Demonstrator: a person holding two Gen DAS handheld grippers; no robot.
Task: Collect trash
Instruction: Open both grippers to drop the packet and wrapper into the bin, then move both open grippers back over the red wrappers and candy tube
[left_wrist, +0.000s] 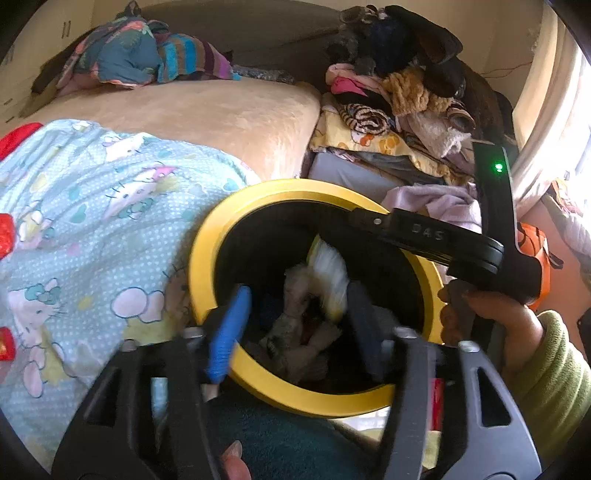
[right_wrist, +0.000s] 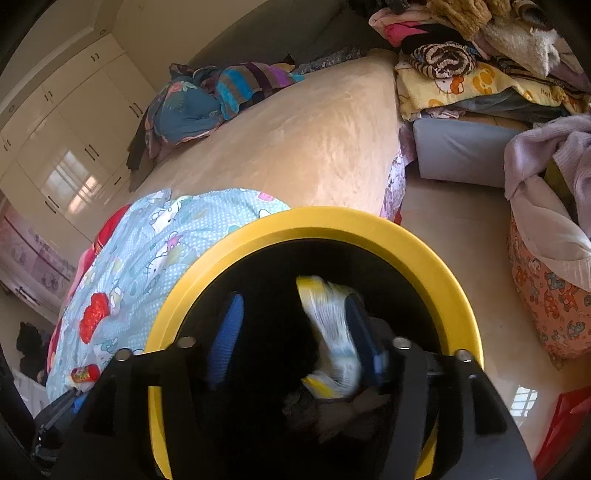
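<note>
Risking the white-and-yellow wrapper (right_wrist: 332, 332) snagging on the right gripper (right_wrist: 295, 332), jaws apart, over the yellow-rimmed bin (right_wrist: 369, 229); left gripper (left_wrist: 295, 317) likewise gaping.

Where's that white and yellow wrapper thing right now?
In the right wrist view the white and yellow wrapper lies inside the yellow-rimmed bin, against the right gripper's right-hand finger, beside the bed.

beige plush bed (right_wrist: 295, 147) before me | pale blue cartoon-cat quilt (left_wrist: 92, 221) on it | heaped folded blankets (left_wrist: 399, 110) right | white wardrobe (right_wrist: 66, 129) left
</note>
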